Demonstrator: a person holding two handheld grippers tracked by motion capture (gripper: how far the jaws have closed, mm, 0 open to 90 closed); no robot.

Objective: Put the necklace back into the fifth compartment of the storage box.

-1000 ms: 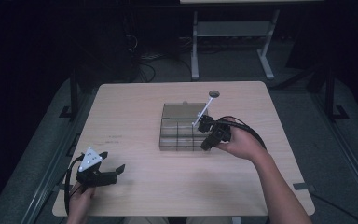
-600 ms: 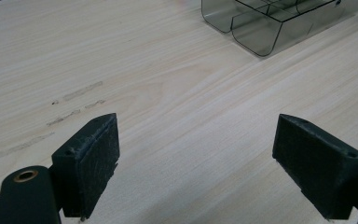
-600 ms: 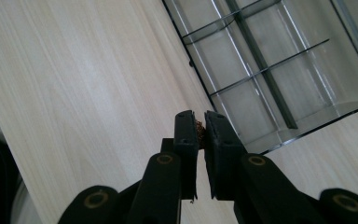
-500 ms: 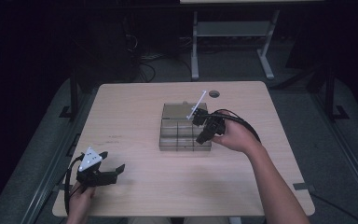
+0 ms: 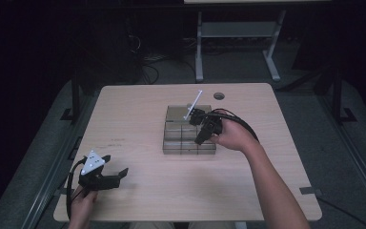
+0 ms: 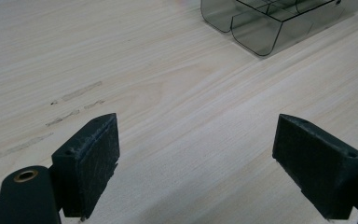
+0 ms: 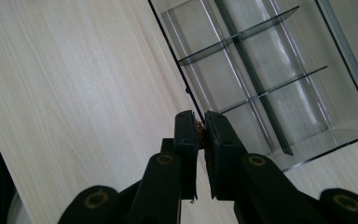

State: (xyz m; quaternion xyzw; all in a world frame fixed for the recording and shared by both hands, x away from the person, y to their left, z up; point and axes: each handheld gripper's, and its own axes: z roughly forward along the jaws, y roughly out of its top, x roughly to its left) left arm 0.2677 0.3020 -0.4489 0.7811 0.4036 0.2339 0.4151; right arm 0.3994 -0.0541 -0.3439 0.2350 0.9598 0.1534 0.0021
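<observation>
A smoked clear plastic organizer [image 5: 189,151] with several open compartments sits at the table's middle. My right gripper [image 5: 199,138] hangs over its right half, tilted, with the hand behind it. In the right gripper view the right gripper [image 7: 199,125] is shut on a small brown piece [image 7: 199,125], above the organizer's wall [image 7: 177,51]. The compartments seen there hold nothing. My left gripper [image 5: 116,165] rests near the table's front left corner, its jaws wide apart with only bare wood between them [image 6: 196,163]. The organizer's rounded corner [image 6: 256,35] lies far ahead of it.
The wooden table [image 5: 138,109] has a round cable hole [image 5: 219,96] at the back, just beyond the organizer. A white metal frame [image 5: 200,43] stands on the dark floor behind the table. Cables trail from both grippers.
My right gripper has moved left and a little toward the back, from the organizer's right front edge to over its compartments, still shut. The left gripper has stayed put.
</observation>
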